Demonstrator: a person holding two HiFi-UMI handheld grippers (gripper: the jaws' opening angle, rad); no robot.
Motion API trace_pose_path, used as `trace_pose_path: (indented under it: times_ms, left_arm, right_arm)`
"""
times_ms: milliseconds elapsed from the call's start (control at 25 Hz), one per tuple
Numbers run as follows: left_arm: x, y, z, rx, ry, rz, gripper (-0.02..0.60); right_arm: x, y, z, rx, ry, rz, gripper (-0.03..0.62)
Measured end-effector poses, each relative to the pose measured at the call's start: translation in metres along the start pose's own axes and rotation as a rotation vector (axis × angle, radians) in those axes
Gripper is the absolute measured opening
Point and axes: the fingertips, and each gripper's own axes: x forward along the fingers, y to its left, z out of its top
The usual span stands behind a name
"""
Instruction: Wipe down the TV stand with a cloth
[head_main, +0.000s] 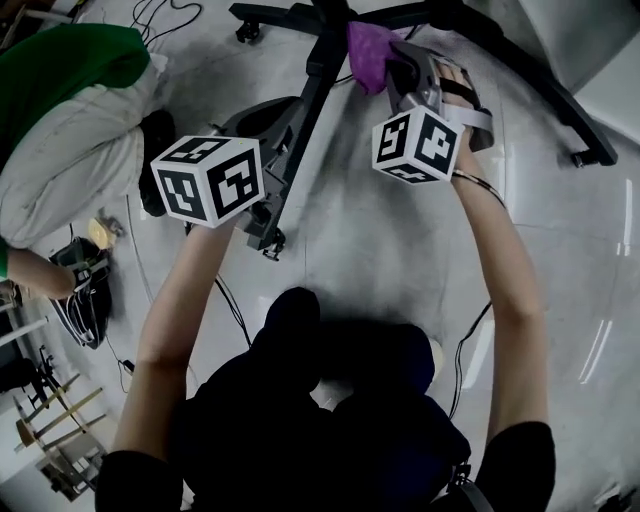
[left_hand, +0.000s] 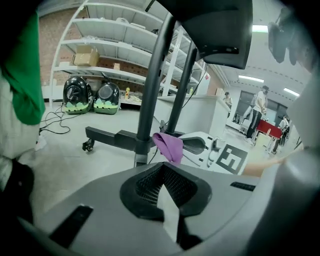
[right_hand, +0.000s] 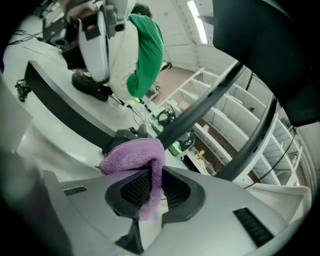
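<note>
Right claw pinches purple cloth, bunched above tips, beside stand post.

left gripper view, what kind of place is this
Probably a lab or workshop space: white storage shelving holding a cardboard box, loose cables on the pale floor, and a wheeled TV stand.

Purple cloth beside black stand

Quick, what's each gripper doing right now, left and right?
Left gripper: shut, nothing between its jaws.
Right gripper: shut on the purple cloth.
</note>
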Motion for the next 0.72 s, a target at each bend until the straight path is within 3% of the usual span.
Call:
trace_pose_path:
  times_ms: [160, 360, 720]
  left_arm:
    - [-0.041, 0.026, -0.021, -0.002, -0.001, 0.075, 0.006]
    - [-0.095, 0.045, -0.063, -0.052, 0.025, 0.154, 0.006]
    - [-0.156, 0.065, -0.138, -0.150, 0.096, 0.229, 0.006]
  right_arm:
    - [-0.034, 0.051, 0.057, -0.065, -0.125, 0.080, 0.069]
    - [-0.080, 0.123, 0.126, -0.037, -0.265, 0.213, 0.069]
    - [-0.131, 0.198, 0.183, -0.054, -0.360, 0.297, 0.069]
